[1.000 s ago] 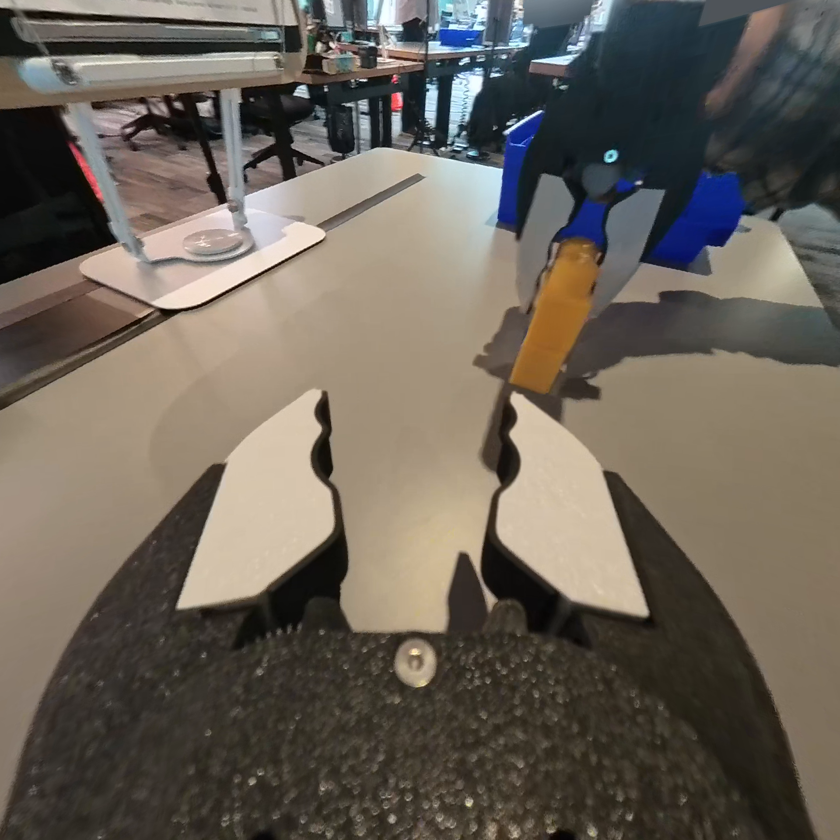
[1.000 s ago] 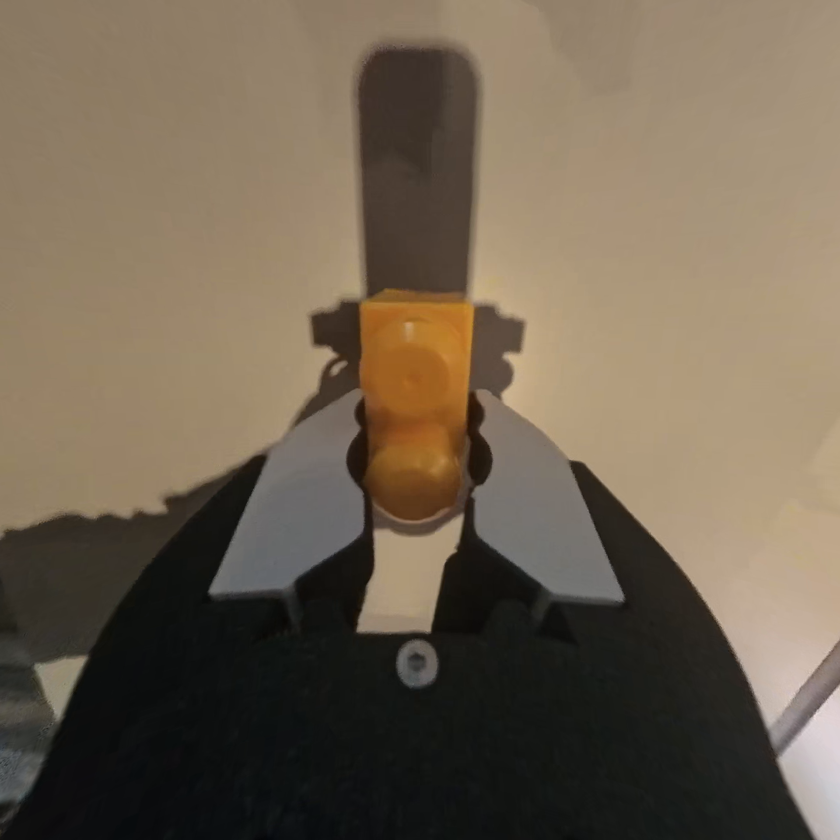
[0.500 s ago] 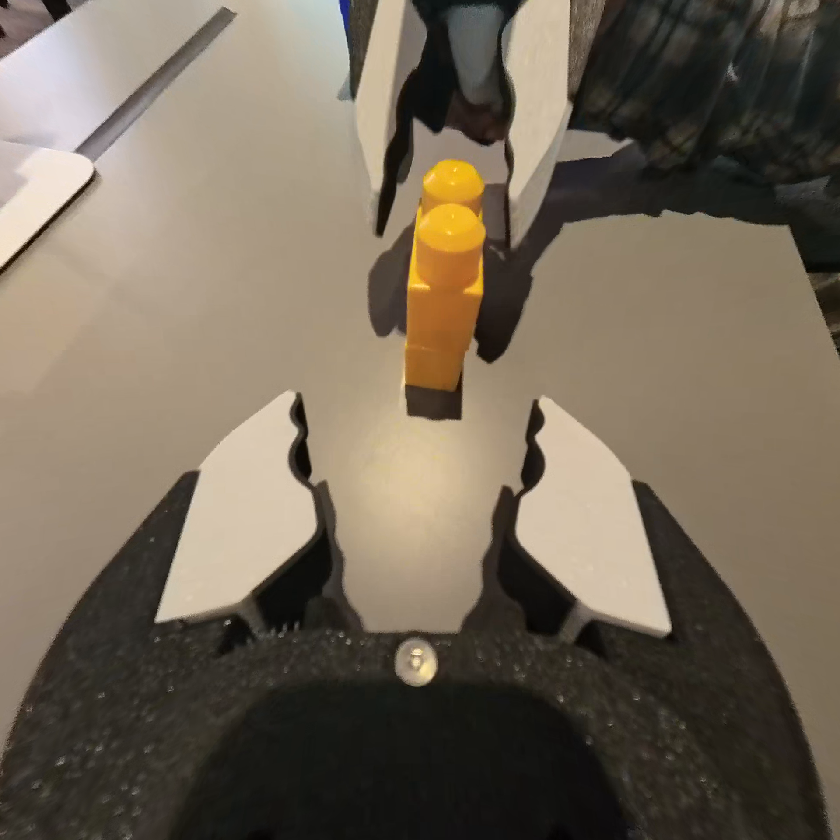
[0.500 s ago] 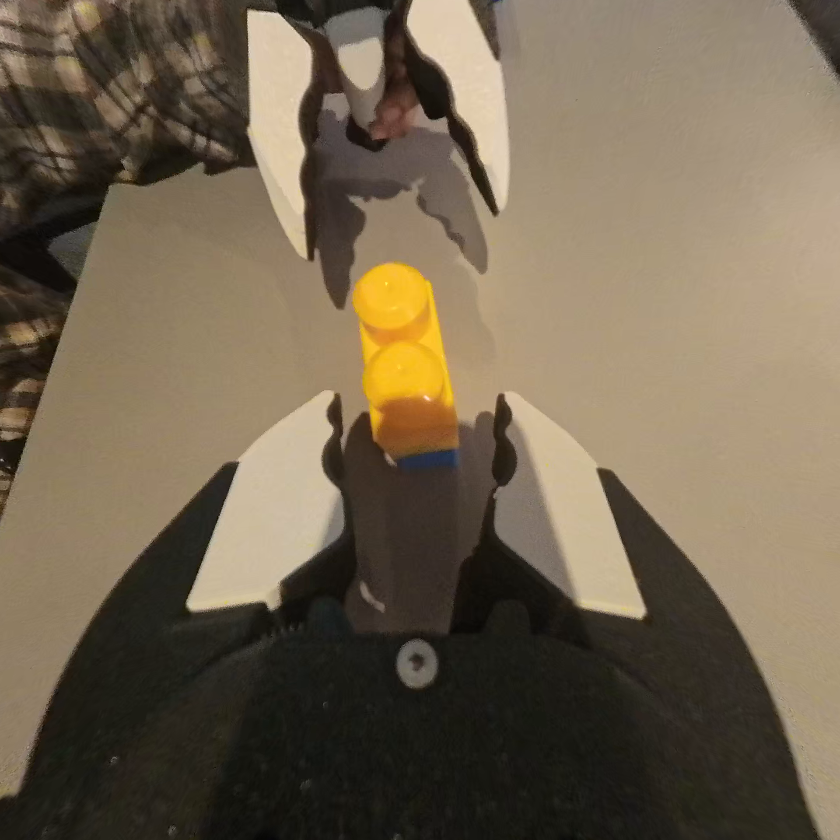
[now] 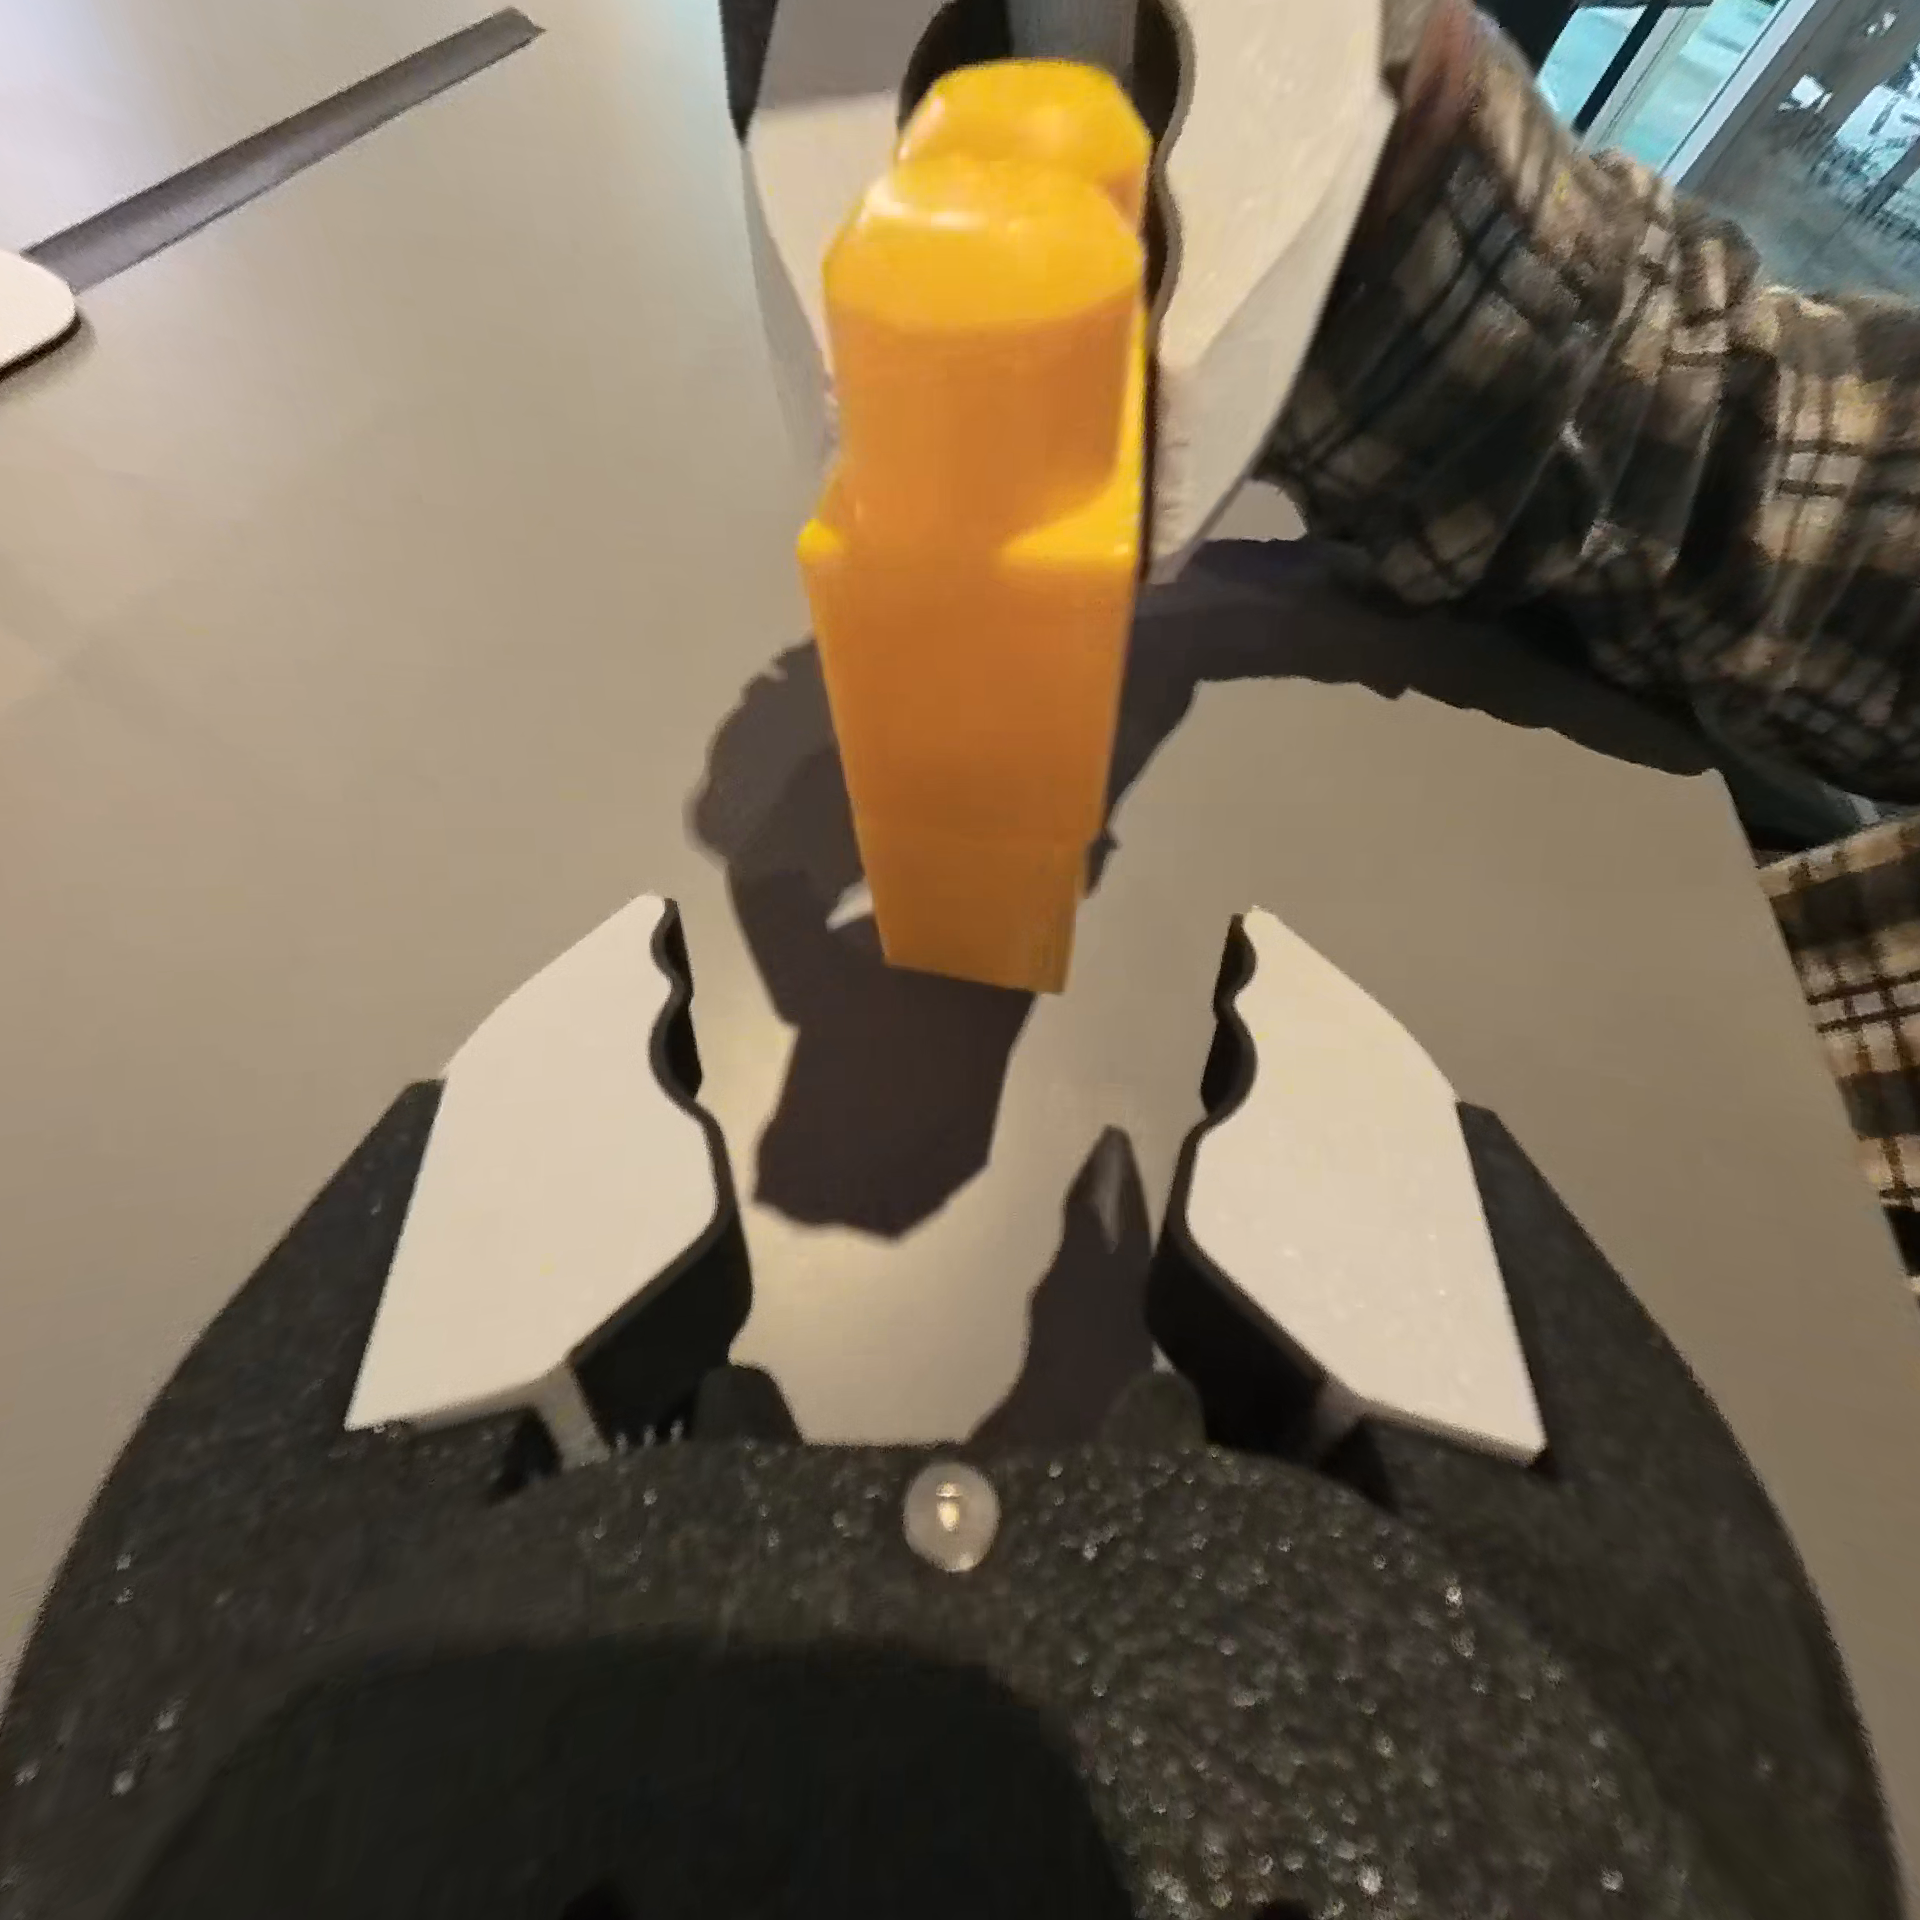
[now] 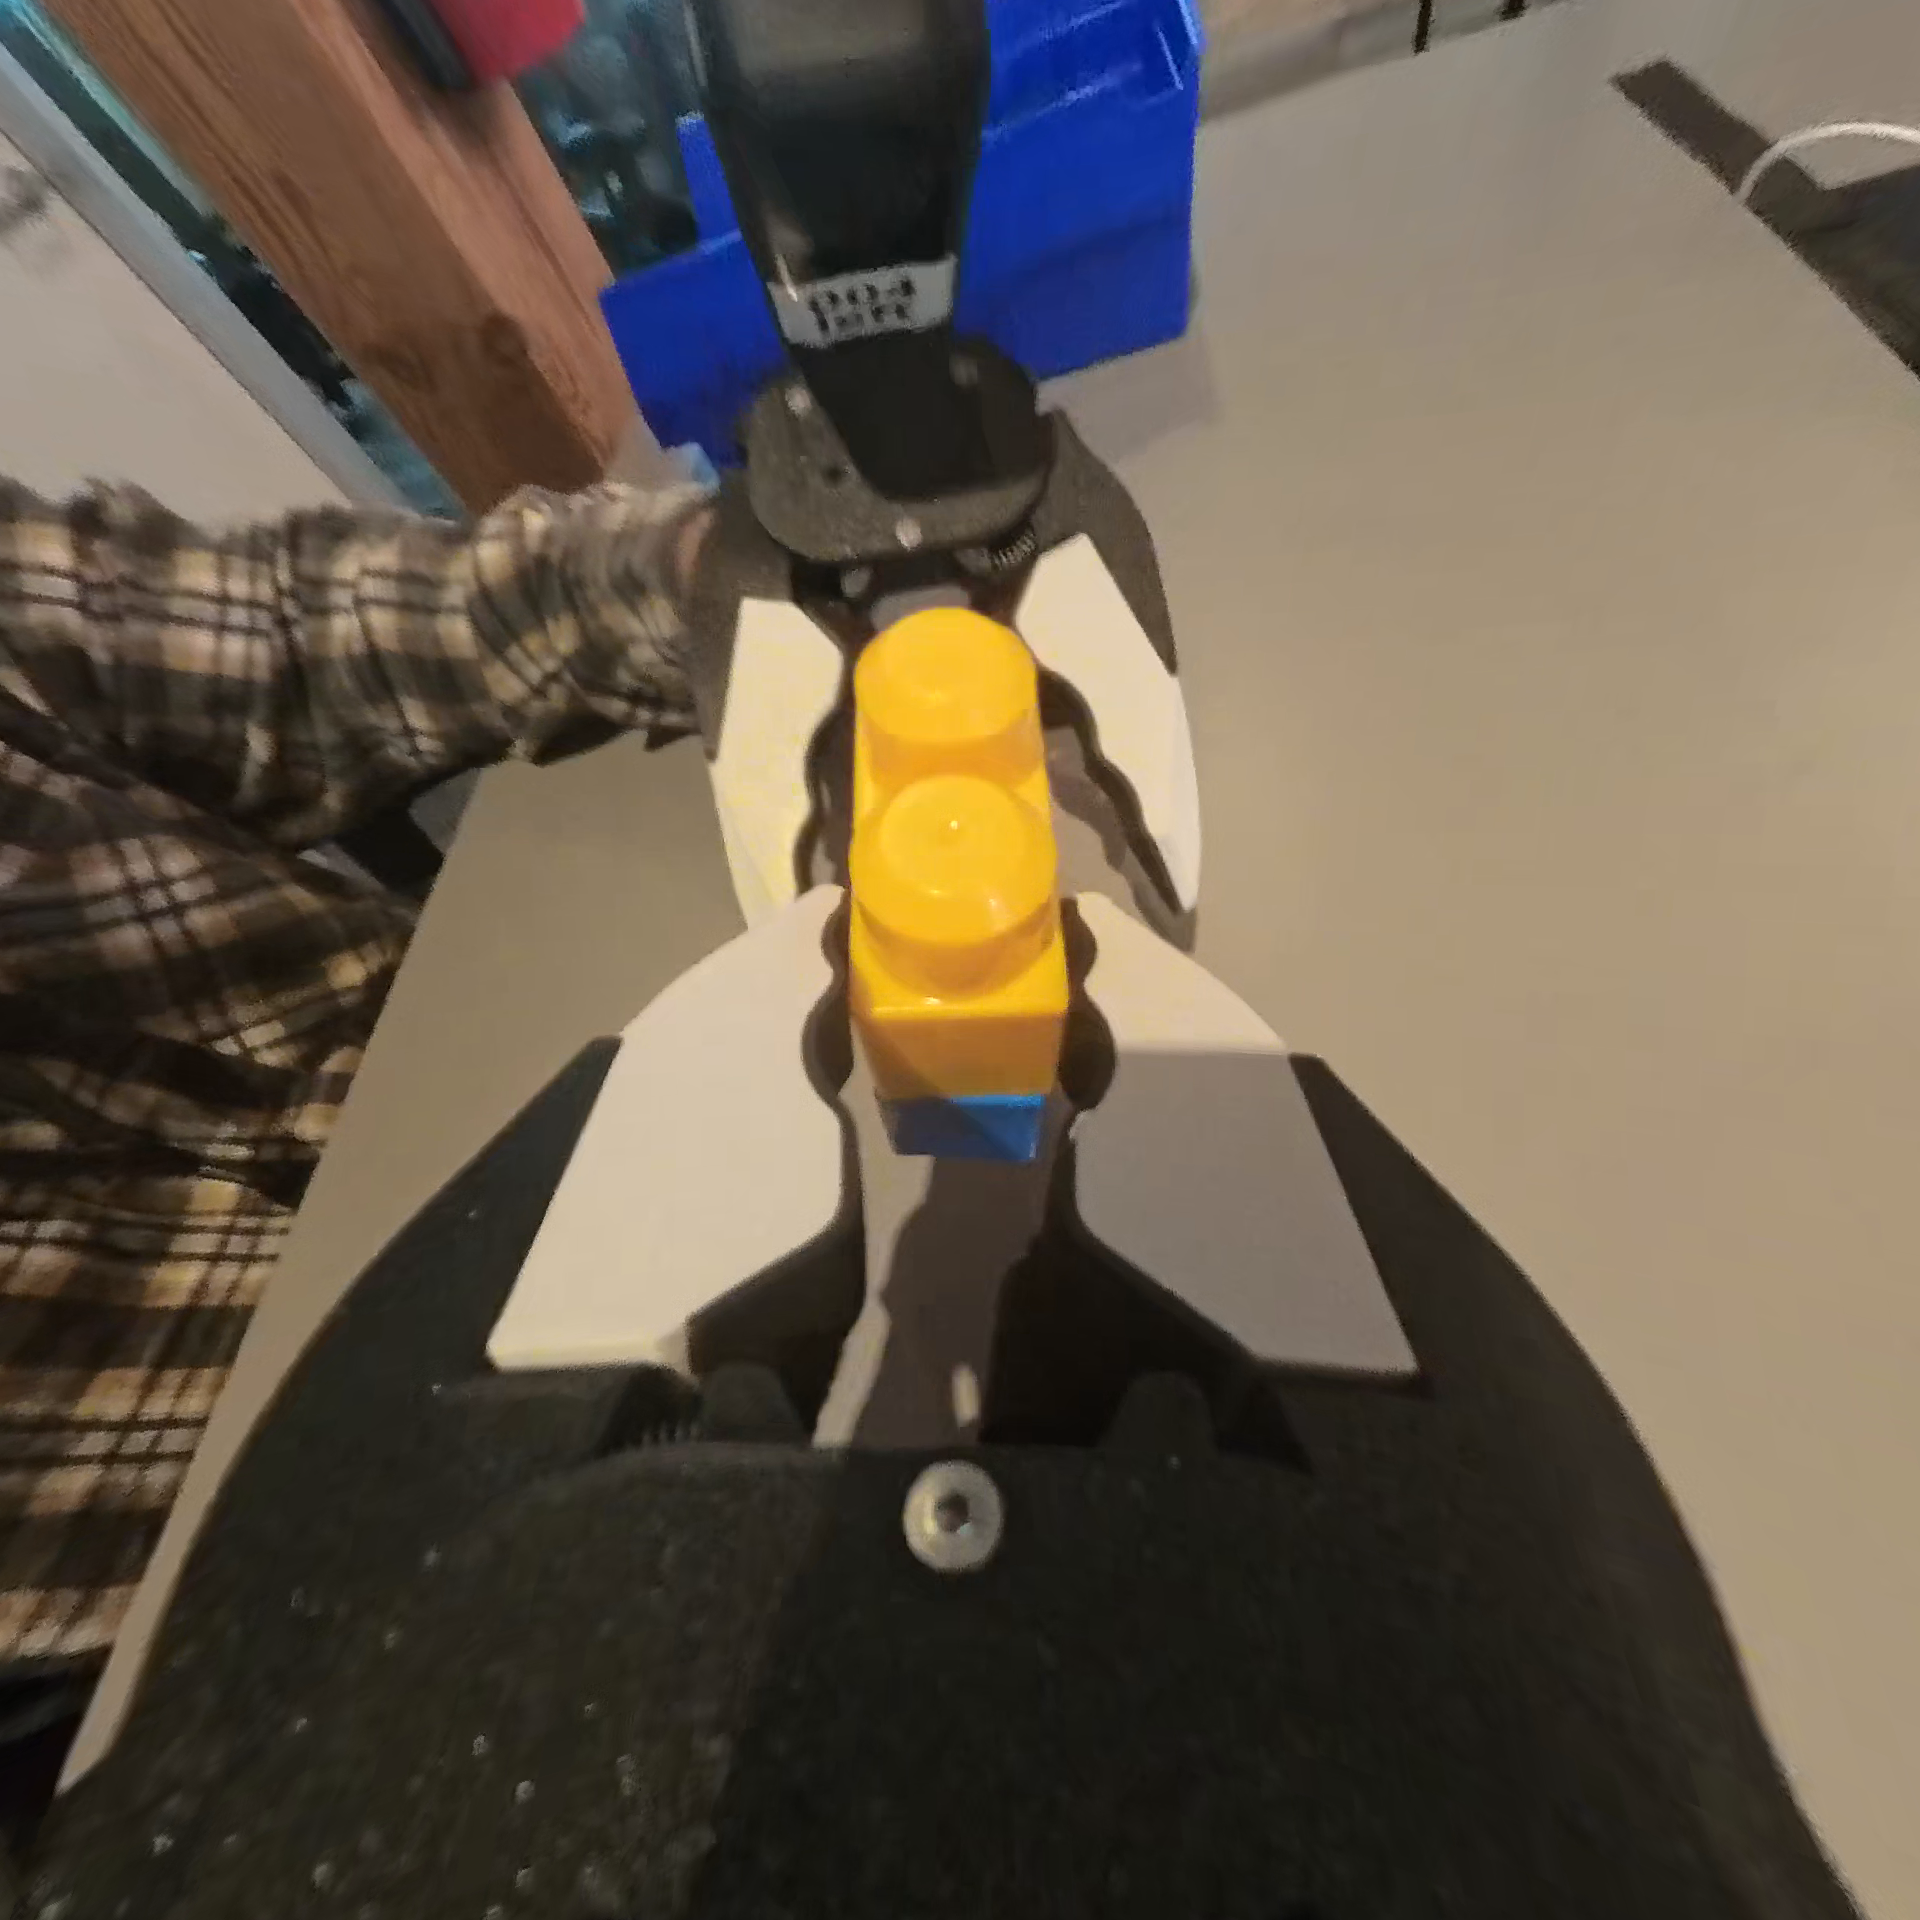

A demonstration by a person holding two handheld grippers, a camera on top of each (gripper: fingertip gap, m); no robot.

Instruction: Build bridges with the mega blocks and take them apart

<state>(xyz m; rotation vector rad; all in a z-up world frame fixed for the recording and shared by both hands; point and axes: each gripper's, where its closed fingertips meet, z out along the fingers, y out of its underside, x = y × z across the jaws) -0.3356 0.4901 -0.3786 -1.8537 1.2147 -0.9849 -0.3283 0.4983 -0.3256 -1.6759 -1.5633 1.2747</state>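
Here, yellow block [image 6: 951,883] studs up, long axis between grippers, right gripper [image 6: 951,966] fingers clamping it, left gripper [image 5: 951,997] fingers spread, empty.

A glossy yellow-orange plastic mega block [image 6: 956,914] with two round studs in a row on top is seen standing upright. It is stacked on a blue plastic block [image 6: 964,1126], of which only a narrow end face is shown beneath it. From the left wrist view, the yellow-orange block [image 5: 971,582] is seen end-on, with a lower orange-looking section beneath it, above a dark shadow on the table.
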